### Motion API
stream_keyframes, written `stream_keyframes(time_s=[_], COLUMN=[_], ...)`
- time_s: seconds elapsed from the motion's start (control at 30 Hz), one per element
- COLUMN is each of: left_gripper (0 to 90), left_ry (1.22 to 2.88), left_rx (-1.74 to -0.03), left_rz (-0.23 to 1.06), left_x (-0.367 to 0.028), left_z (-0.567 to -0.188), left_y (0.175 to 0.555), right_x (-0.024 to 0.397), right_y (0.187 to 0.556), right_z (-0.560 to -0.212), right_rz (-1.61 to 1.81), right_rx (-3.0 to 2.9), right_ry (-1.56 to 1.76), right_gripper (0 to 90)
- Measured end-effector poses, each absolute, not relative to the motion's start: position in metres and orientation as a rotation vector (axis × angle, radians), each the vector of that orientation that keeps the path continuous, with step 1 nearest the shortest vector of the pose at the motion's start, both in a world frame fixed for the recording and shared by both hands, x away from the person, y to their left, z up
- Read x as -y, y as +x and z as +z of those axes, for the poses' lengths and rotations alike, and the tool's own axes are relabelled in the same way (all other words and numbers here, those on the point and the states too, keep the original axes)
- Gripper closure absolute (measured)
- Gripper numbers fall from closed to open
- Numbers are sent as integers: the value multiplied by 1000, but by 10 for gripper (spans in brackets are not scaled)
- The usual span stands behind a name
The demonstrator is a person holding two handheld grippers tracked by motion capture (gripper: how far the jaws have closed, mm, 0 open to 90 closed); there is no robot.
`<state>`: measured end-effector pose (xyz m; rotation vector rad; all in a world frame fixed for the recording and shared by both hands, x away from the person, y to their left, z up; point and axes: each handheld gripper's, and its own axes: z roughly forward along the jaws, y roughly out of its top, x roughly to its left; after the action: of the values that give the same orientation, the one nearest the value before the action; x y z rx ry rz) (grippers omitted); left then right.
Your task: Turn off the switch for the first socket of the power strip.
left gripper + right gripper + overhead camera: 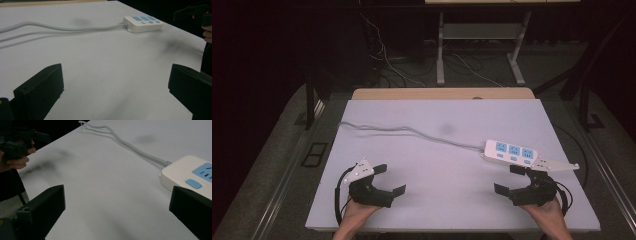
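- Two grippers sit low at the near edge of the table [362,210], both with jaws spread wide and holding nothing.
- Right gripper [515,181] is just beside the white power strip [510,151], which lies flat on the right side, its grey cord [412,131] trailing off to the far left.
- Left gripper [388,179] waits well apart from it.
- Looks like the approach stage: next, the right jaws need to straddle the strip's near end and close.

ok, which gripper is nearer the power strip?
The right gripper: it sits just in front of the power strip, while the left gripper is across the table.
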<state>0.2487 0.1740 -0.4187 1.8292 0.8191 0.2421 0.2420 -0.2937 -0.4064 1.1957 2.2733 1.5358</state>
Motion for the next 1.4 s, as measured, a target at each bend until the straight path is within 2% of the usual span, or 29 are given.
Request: stream_keyframes(time_s=[1.4], left_gripper=[0], left_ry=[1855], left_rx=[-833], left_rz=[209], left_x=[-179], left_z=[-425], left_y=[248], right_x=[291], right_y=[249], right_z=[-400], right_rz=[1473], right_rx=[-2354], right_ry=[1187], right_gripper=[2])
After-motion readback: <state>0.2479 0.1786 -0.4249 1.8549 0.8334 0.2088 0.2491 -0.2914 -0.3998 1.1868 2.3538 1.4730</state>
